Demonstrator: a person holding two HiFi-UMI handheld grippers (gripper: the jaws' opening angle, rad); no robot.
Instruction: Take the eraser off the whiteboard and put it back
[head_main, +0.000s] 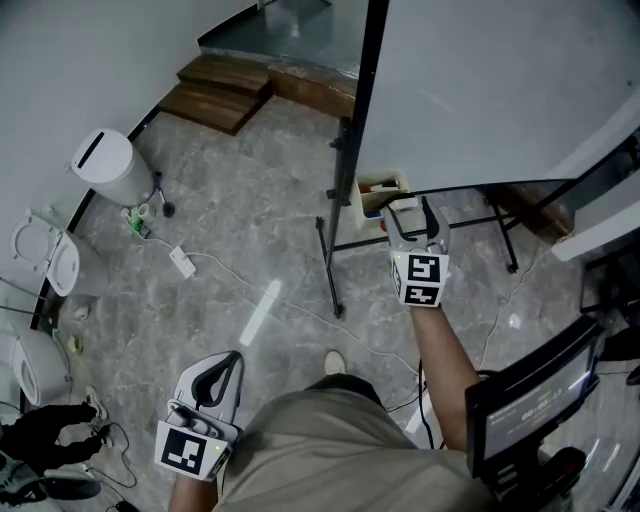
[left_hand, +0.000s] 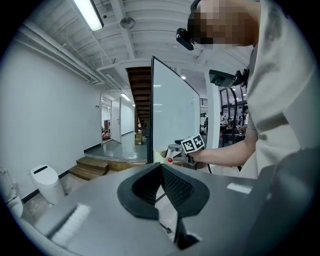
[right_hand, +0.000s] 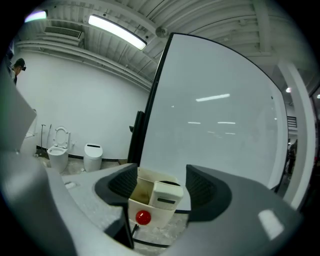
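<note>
Right gripper (right_hand: 162, 186): spread near full width, gripping nothing, pads off everything. Dead ahead, framed between them: eraser (right_hand: 167, 195), standing in the right half of a cream holder (right_hand: 159, 221) at the board's (right_hand: 220, 125) bottom corner. Seated, not gripped, not lifted. Left gripper (left_hand: 161, 170): closed tip to tip, empty, low and well back from the board, no part in this. Step, best guess: lining up for the pick. Could equally be the moment after the put-back; no way to tell from a seated eraser and open pads alone. If the pick: push in toward the board to flank the eraser only, above the holder rim, not around the holder walls. Keep level, shift to centre on the eraser rather than on the holder. Close firmly, then lift straight up and back away from the board. Watch for snagging the holder lip or shoving the board on its stand.
</note>
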